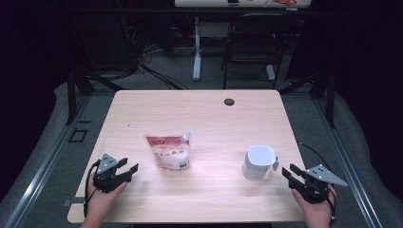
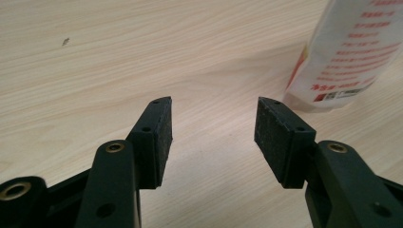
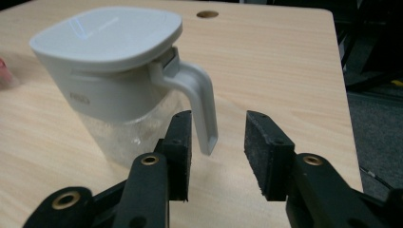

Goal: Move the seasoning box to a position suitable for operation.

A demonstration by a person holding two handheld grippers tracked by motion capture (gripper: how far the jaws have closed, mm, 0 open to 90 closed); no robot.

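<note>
One upright jug (image 1: 259, 163), handle toward right hand-held gripper (image 1: 291, 173).

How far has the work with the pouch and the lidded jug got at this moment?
Nothing looks done yet: the pouch stands upright on the table, and the jug has its lid on. In hand: the right gripper, open, points at the jug's handle; the left gripper, open, sits near the pouch, apart from it. Gripping either item remains.

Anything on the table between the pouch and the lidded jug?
Nothing: in the high view, bare wood table runs from the pouch to the jug.
</note>
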